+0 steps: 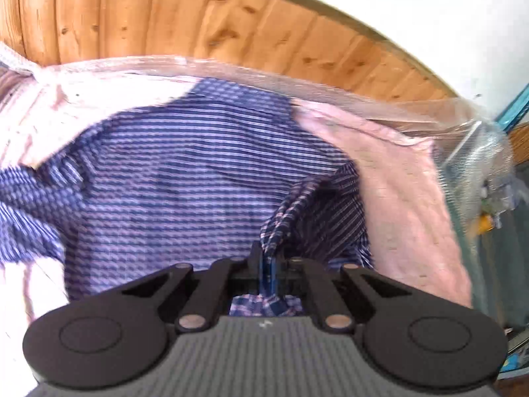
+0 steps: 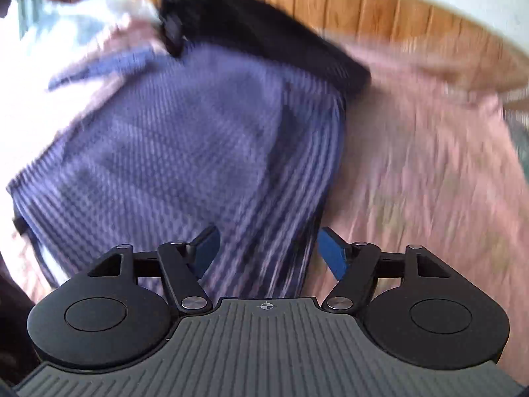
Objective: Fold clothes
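A blue and white checked shirt (image 1: pixel 185 172) lies spread on a pink bedspread (image 1: pixel 406 205). My left gripper (image 1: pixel 268 264) is shut on a bunched fold of that shirt, which rises in a ridge from the jaws. In the right wrist view the same checked shirt (image 2: pixel 185 152) is blurred and stretches across the middle. My right gripper (image 2: pixel 268 254) hovers over the shirt's near edge, with its blue pads (image 2: pixel 334 251) wide apart; the cloth lies under them, not pinched. The other gripper, dark and blurred, sits at the shirt's far edge (image 2: pixel 172 33).
A wooden headboard (image 1: pixel 205 23) runs along the far side of the bed under a white wall. Clear plastic sheeting (image 1: pixel 476 152) bunches at the bed's right edge. The pink bedspread (image 2: pixel 429 165) extends to the right of the shirt.
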`<state>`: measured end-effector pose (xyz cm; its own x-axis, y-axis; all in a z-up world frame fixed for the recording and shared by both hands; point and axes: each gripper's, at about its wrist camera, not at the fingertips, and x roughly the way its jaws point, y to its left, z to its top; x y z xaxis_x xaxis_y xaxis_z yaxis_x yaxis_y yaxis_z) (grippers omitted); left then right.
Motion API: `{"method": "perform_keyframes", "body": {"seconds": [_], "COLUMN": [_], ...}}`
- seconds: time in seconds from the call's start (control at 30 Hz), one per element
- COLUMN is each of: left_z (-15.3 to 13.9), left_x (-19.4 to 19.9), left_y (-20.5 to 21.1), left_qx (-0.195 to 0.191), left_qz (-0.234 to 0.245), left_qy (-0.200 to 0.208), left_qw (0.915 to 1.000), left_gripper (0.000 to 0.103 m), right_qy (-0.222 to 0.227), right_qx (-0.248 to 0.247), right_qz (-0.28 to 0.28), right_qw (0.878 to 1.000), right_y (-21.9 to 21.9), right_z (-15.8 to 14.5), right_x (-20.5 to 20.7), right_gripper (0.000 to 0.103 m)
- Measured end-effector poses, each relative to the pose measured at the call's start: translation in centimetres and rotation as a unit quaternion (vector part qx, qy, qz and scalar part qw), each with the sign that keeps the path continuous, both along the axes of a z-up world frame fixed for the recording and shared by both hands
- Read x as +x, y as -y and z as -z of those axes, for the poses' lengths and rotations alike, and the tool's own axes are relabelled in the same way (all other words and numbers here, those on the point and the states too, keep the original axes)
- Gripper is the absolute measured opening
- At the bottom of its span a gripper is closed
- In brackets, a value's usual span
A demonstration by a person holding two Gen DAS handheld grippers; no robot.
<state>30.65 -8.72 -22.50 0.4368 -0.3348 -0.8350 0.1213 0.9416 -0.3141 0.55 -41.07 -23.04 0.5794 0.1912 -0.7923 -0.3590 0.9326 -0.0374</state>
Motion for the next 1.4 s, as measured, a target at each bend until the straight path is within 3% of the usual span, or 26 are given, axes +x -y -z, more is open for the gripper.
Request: {"method": "perform_keyframes", "body": {"seconds": [0.07,0.2,0.23,0.27,0.3,0.4,0.53,0.63,0.7,0.73,0.77,0.8,0.83,0.87,1.0,1.03,1.07,1.1,1.17,1.27,1.4], "left_z": [0.0,-1.0,-1.9,-2.5,-2.8,-3.4,-2.0,-0.3,0.3,0.4,0.4,0.2,0.0,-0.2,-1.1,-1.5,-1.9,-2.5,-3.8,-5.6,-6.4], "left_x": [1.3,3.2,2.8,2.6,2.4,1.9,2.3,3.4,4.1,4.4,4.7,4.9,5.1,5.4,6.5,6.8,7.1,7.4,7.8,8.3,8.8], "left_y": [-0.7,-1.5,-2.5,-3.3,-4.1,-6.7,-9.2,-10.0,-10.9,-11.2,-11.0,-10.7,-10.3,-10.0,-8.6,-8.2,-7.8,-7.4,-6.6,-5.7,-5.4], "left_qx": [0.006,-0.012,-0.016,-0.021,-0.026,-0.039,-0.024,-0.002,-0.016,-0.025,-0.026,-0.026,-0.027,-0.028,-0.035,-0.036,-0.036,-0.036,-0.035,-0.029,-0.011], "left_qz": [0.008,0.023,0.027,0.027,0.027,0.025,0.012,-0.005,-0.023,-0.022,-0.013,0.0,0.012,0.019,0.043,0.046,0.049,0.052,0.062,0.072,0.071], "left_qy": [0.01,0.032,0.038,0.043,0.047,0.049,0.016,0.0,-0.012,-0.016,-0.016,-0.013,-0.01,-0.007,0.008,0.011,0.014,0.018,0.03,0.042,0.044], "left_qw": [0.9999,0.9992,0.9988,0.9985,0.9982,0.9977,0.9995,1.0,0.9995,0.9993,0.9995,0.9996,0.9995,0.9994,0.9984,0.9982,0.9981,0.9978,0.997,0.9961,0.9964], "left_gripper": [0.004,0.004,0.004,0.004,0.004,0.004,0.004,0.005,0.005,0.005,0.005,0.005,0.005,0.005,0.005,0.005,0.005,0.005,0.005,0.005,0.005], "right_qy": [-0.027,-0.038,-0.033,-0.027,-0.02,0.014,0.042,0.012,0.008,0.016,0.033,0.043,0.051,0.047,-0.041,-0.042,-0.038,-0.034,-0.027,0.011,-0.027], "right_qx": [-0.006,-0.018,-0.024,-0.038,-0.054,-0.116,-0.179,-0.158,-0.13,-0.12,-0.12,-0.126,-0.132,-0.134,-0.1,-0.098,-0.1,-0.101,-0.105,-0.189,-0.179], "right_qz": [0.027,0.085,0.096,0.1,0.103,0.082,0.047,0.032,0.027,0.026,0.04,0.065,0.092,0.116,0.186,0.185,0.18,0.175,0.165,0.094,0.042], "right_qw": [0.999,0.996,0.995,0.994,0.993,0.99,0.982,0.987,0.991,0.992,0.991,0.989,0.986,0.983,0.977,0.977,0.978,0.979,0.98,0.977,0.983], "right_y": [-0.7,-2.2,-2.6,-3.2,-3.8,-6.7,-10.5,-12.2,-12.5,-12.5,-12.1,-11.1,-10.1,-8.8,-3.7,-3.6,-3.9,-4.1,-4.6,-9.3,-13.3], "right_z": [1.4,2.1,1.9,1.6,1.3,0.2,-0.5,0.3,-0.1,-0.8,-1.7,-2.3,-2.8,-2.9,0.1,0.0,-0.4,-0.8,-1.6,-3.9,-2.3], "right_x": [-1.0,-2.7,-3.1,-3.3,-3.5,-4.5,-5.7,-5.9,-6.0,-6.2,-6.2,-6.1,-5.9,-5.8,-5.5,-5.6,-5.8,-5.9,-6.2,-6.9,-7.0], "right_gripper": [0.061,0.058,0.038,0.005,0.001,0.001,0.0,0.0,0.001,0.004,0.028,0.046,0.075,0.081,0.065,0.046,0.019,0.004,0.0,0.0,0.0]}}
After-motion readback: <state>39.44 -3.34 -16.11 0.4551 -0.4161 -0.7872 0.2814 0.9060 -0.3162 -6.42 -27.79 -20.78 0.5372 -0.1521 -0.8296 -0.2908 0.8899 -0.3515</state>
